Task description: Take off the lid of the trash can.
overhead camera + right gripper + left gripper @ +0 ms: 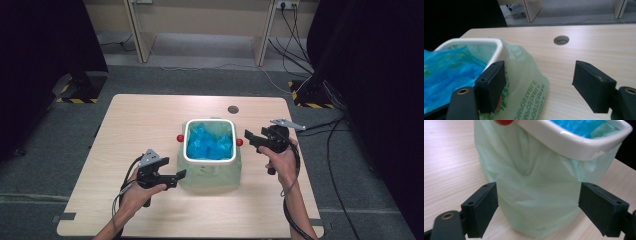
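We line bin with green bag; left gripper, right gripper jaws apart, empty. Next: tuck bag under rim, centre frame.

We see a white rim on the bin, whose pale green bag carries darker green printed lettering (readable in the right gripper view). Inside lies bright blue, crumpled plastic. Two red knobs sit at the bin's sides. The table is light wood grain, with a grey round hole. Both grippers' jaws are matt black.
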`<state>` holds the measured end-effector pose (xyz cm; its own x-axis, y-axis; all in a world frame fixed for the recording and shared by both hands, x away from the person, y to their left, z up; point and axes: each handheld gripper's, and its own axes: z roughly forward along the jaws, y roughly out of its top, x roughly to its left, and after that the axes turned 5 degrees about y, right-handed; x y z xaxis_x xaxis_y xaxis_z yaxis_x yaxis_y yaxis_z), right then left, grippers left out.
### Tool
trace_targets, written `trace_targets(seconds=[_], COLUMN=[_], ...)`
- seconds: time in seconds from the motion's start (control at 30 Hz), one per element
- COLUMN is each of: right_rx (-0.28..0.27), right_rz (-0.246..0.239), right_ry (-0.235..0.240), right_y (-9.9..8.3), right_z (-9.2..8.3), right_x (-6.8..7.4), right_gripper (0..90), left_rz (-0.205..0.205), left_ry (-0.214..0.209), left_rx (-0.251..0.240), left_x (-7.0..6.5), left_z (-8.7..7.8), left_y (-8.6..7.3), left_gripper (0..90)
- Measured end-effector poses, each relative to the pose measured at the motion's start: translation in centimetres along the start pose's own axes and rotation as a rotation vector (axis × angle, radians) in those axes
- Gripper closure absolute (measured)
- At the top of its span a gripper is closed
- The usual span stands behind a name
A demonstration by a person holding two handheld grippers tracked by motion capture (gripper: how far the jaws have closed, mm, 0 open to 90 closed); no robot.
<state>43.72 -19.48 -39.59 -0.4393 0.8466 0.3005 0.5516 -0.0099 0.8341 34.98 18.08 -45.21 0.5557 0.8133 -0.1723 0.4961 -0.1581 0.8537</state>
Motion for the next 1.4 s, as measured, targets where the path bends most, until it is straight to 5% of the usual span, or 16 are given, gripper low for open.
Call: trace_targets(seconds=[0.2,0.5,0.73,0.83,1.03,1.4], right_rx=[0.029,0.094,0.188,0.203,0.289,0.205], right_rz=[-0.079,-0.105,-0.157,-0.137,-0.182,-0.195], right_ry=[0.024,0.022,-0.035,-0.031,-0.037,-0.072], right_y=[1.6,2.6,2.8,2.8,2.5,3.3], right_z=[1.2,3.8,5.5,5.9,6.8,5.4], right_x=[2.0,3.7,4.5,4.4,5.1,6.5], right_gripper=[35.6,48.6,53.8,54.7,64.6,67.3], left_rz=[0.022,0.057,0.105,0.114,0.158,0.168], left_ry=[-0.027,-0.029,-0.013,-0.008,0.032,0.061], left_rx=[-0.031,-0.050,-0.038,-0.031,-0.012,-0.043], left_x=[-1.1,-2.3,-2.9,-3.1,-3.6,-3.7], left_z=[-0.3,0.5,1.7,2.1,2.7,2.0], left_y=[0.9,2.2,2.5,2.6,2.8,3.3], left_gripper=[15.3,15.3,15.3,15.3,14.3,16.1])
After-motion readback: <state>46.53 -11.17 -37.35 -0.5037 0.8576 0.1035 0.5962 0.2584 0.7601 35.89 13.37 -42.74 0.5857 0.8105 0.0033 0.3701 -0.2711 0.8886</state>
